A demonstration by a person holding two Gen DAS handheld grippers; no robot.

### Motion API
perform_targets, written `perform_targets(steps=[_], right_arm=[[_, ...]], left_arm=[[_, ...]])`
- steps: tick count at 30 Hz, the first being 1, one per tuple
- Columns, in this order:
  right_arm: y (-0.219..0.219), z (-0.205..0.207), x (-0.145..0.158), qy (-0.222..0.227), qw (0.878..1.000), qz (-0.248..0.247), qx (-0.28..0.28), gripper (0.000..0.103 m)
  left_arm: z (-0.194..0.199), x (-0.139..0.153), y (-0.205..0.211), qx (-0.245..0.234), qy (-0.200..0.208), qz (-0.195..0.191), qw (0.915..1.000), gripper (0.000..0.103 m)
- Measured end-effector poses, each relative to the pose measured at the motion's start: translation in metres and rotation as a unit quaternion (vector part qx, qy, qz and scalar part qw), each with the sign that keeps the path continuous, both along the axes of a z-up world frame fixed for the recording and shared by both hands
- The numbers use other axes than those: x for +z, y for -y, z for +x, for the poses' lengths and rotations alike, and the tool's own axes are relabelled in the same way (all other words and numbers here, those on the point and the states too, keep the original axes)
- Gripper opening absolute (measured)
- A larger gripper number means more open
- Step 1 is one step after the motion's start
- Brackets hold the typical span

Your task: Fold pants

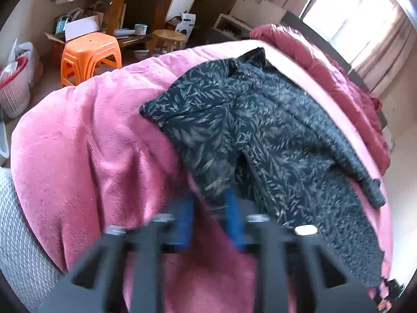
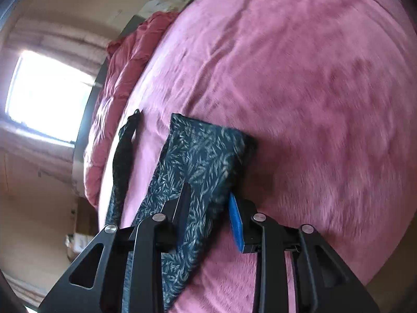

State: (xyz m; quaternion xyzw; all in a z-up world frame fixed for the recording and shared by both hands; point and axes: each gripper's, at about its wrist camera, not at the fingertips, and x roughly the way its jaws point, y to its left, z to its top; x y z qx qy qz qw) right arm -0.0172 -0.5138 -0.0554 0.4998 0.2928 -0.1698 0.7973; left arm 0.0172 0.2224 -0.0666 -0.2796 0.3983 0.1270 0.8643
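Observation:
Dark pants (image 1: 247,135) with a pale leaf print lie spread on a pink fleece blanket (image 1: 91,143), their fleecy grey lining turned out along the right side. My left gripper (image 1: 209,208) is blurred at the pants' near edge. Its blue pads stand a little apart, with a bit of hem between the tips. In the right wrist view a folded leg of the pants (image 2: 206,154) runs between the fingers of my right gripper (image 2: 208,198). Its jaws are parted, and the blue pad (image 2: 235,221) stands clear of the cloth.
A red quilt (image 1: 351,83) is bunched along the bed's far side under a bright window (image 1: 351,13). Beyond the bed stand an orange plastic stool (image 1: 90,52), a wooden stool (image 1: 168,37), a wooden table (image 1: 135,0) and a white basket (image 1: 13,91). Pink blanket (image 2: 312,91) stretches right of the pants.

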Motion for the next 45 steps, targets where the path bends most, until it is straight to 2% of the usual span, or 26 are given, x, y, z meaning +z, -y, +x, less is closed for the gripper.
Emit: perform_targets(steps=[1, 4, 7, 9, 10, 12, 14, 15, 17, 19, 22, 24, 25, 26, 28, 30, 31, 33, 35, 37, 40, 43, 45], right_arm=[[0.0, 0.001, 0.006, -0.012, 1.0, -0.024, 0.003, 0.005], [0.0, -0.007, 0.025, -0.002, 0.998, -0.064, 0.001, 0.005], [0.004, -0.022, 0.028, 0.007, 0.998, -0.06, -0.013, 0.005], [0.006, -0.025, 0.02, -0.017, 0.998, -0.06, -0.015, 0.005], [0.006, -0.024, 0.016, -0.029, 0.998, -0.062, -0.012, 0.005], [0.007, -0.023, 0.003, -0.054, 0.997, -0.056, -0.009, 0.005], [0.01, -0.025, -0.005, -0.046, 0.998, -0.027, -0.023, 0.007], [0.011, -0.027, -0.006, -0.039, 0.999, -0.016, -0.032, 0.009], [0.011, -0.032, 0.001, -0.041, 0.997, -0.027, -0.055, 0.013], [0.006, -0.034, 0.016, -0.032, 0.996, -0.055, -0.068, 0.013], [-0.01, -0.027, 0.047, -0.005, 0.991, -0.115, -0.074, 0.013], [-0.02, -0.019, 0.06, 0.004, 0.988, -0.14, -0.073, 0.021], [-0.025, -0.014, 0.064, 0.01, 0.986, -0.149, -0.068, 0.041], [-0.032, -0.004, 0.069, 0.015, 0.986, -0.158, -0.058, 0.055], [-0.046, 0.019, 0.073, 0.027, 0.985, -0.167, -0.026, 0.054], [-0.056, 0.037, 0.072, 0.025, 0.985, -0.17, 0.006, 0.054], [-0.063, 0.05, 0.069, 0.024, 0.986, -0.165, 0.024, 0.054], [-0.075, 0.065, 0.062, 0.024, 0.987, -0.152, 0.043, 0.054], [-0.088, 0.082, 0.053, 0.021, 0.989, -0.13, 0.067, 0.054], [-0.102, 0.101, 0.041, 0.014, 0.989, -0.119, 0.089, 0.054], [-0.12, 0.122, 0.026, -0.005, 0.986, -0.119, 0.114, 0.054], [-0.134, 0.139, 0.004, -0.036, 0.983, -0.115, 0.136, 0.054], [-0.14, 0.15, 0.001, -0.045, 0.98, -0.136, 0.14, 0.054]], left_arm=[[-0.002, 0.0, 0.0, 0.0, 0.002, -0.003, 1.0, 0.007], [-0.01, 0.011, 0.001, 0.001, 0.015, 0.004, 0.9999, 0.005], [-0.022, 0.024, 0.002, -0.003, 0.026, 0.004, 0.9996, 0.005], [-0.025, 0.024, 0.0, -0.002, 0.018, 0.005, 0.9998, 0.005], [-0.024, 0.019, -0.001, -0.005, -0.001, 0.005, 1.0, 0.006], [-0.024, 0.011, -0.005, 0.003, -0.026, 0.003, 0.9996, 0.018], [-0.032, 0.012, -0.012, 0.025, -0.019, -0.013, 0.9994, 0.027], [-0.036, 0.015, -0.015, 0.037, -0.013, -0.013, 0.9991, 0.039], [-0.05, 0.034, -0.021, 0.1, 0.005, 0.034, 0.9943, 0.047], [-0.064, 0.056, -0.027, 0.147, 0.043, 0.072, 0.9856, 0.049], [-0.067, 0.08, -0.027, 0.171, 0.086, 0.101, 0.9762, 0.059], [-0.056, 0.089, -0.019, 0.157, 0.095, 0.118, 0.9759, 0.063], [-0.043, 0.092, -0.01, 0.14, 0.097, 0.122, 0.9778, 0.065], [-0.032, 0.092, -0.004, 0.122, 0.099, 0.12, 0.9804, 0.065], [-0.008, 0.092, 0.015, 0.088, 0.103, 0.123, 0.9831, 0.067], [0.028, 0.091, 0.043, 0.032, 0.094, 0.145, 0.9845, 0.07], [0.047, 0.089, 0.06, 0.006, 0.093, 0.161, 0.9825, 0.07], [0.087, 0.08, 0.093, -0.056, 0.074, 0.199, 0.9757, 0.08], [0.119, 0.072, 0.114, -0.088, 0.057, 0.209, 0.9722, 0.082], [0.144, 0.064, 0.125, -0.103, 0.048, 0.217, 0.9696, 0.085], [0.173, 0.054, 0.12, -0.097, 0.027, 0.223, 0.9696, 0.087], [0.2, 0.052, 0.095, -0.075, 0.016, 0.208, 0.9751, 0.087], [0.215, 0.054, 0.075, -0.064, 0.021, 0.196, 0.9783, 0.087]])
